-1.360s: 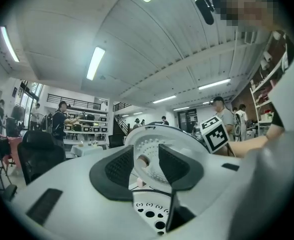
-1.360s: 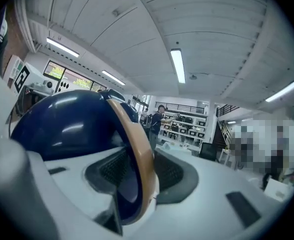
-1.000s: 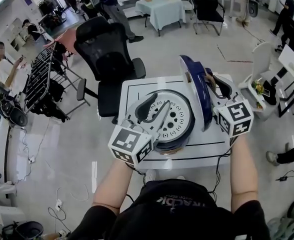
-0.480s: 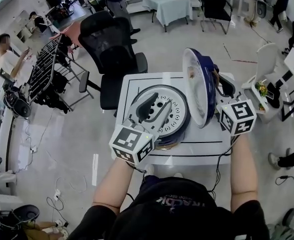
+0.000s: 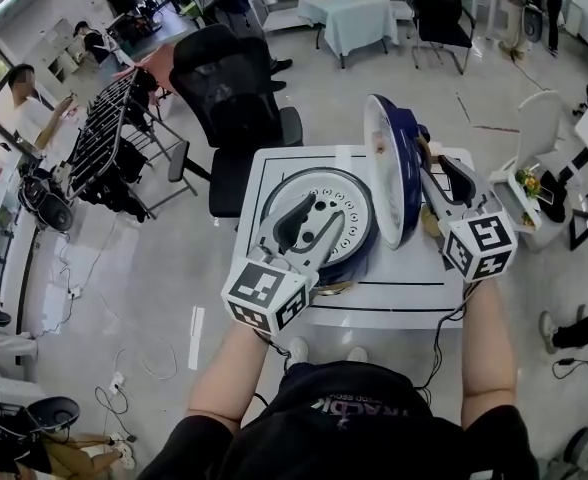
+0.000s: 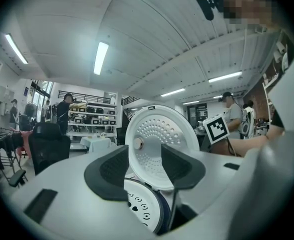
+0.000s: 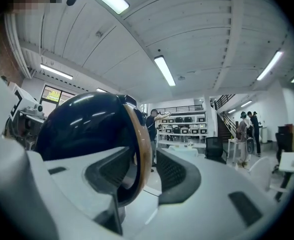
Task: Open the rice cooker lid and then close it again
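Going left to right: the left gripper (image 5: 312,226) hangs over the near side of the rice cooker (image 5: 352,206), which sits in the middle of a small white table (image 5: 274,168). Its jaws are apart with nothing pinched, and they've just been opening a bit wider. In the left gripper view they simply frame the lid's inside.

The cooker's body is round, with a pale top plate dotted with holes and a dark blue wall around it. The lid (image 5: 386,168) is up, standing pretty much on edge at the cooker's right side. It's white and dished inside with rows of little holes and a small knob. The outside is glossy dark blue, with a tan band along the rim.

The right gripper (image 5: 436,168) is at the lid's blue back. Its jaws have just been opening too. The lid's rim sits between them with a gap showing on one side, so it's not clamped.
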`<state>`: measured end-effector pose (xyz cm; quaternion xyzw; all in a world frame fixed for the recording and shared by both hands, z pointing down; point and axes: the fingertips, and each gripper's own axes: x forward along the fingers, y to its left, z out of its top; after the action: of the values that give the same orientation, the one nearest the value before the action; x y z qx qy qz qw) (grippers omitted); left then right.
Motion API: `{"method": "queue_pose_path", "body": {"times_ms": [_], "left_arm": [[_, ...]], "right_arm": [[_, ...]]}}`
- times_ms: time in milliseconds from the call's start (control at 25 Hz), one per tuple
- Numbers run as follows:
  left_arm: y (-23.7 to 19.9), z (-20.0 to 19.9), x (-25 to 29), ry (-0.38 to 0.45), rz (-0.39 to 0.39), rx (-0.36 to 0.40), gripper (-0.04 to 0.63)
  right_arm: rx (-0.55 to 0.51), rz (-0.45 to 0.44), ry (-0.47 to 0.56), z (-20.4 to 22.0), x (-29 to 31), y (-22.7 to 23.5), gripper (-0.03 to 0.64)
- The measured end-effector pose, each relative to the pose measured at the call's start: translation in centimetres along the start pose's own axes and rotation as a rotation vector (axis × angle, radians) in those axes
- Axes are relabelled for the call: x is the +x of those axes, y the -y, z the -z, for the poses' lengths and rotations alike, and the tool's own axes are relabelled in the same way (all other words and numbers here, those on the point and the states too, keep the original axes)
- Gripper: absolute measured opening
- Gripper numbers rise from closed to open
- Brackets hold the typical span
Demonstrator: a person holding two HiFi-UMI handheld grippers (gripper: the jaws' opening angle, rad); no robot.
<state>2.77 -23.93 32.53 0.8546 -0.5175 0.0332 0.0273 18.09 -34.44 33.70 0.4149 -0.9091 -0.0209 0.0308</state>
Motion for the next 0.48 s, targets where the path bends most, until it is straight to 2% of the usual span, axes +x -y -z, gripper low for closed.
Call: {"method": "queue_pose_path", "body": {"times_ms": [280,480], "left_arm": [[0.5,1.4,-0.3,-0.012,0.013,-0.022,0.229],[1.1,2.0,-0.5,-0.011,0.063,-0.034,0.268]], "right_arm": [[0.028,0.026,0.031,0.2,-3.0,-0.6,0.176],[0.041,0.062,0.057,-0.2,-5.5,-1.9,0.218]]}}
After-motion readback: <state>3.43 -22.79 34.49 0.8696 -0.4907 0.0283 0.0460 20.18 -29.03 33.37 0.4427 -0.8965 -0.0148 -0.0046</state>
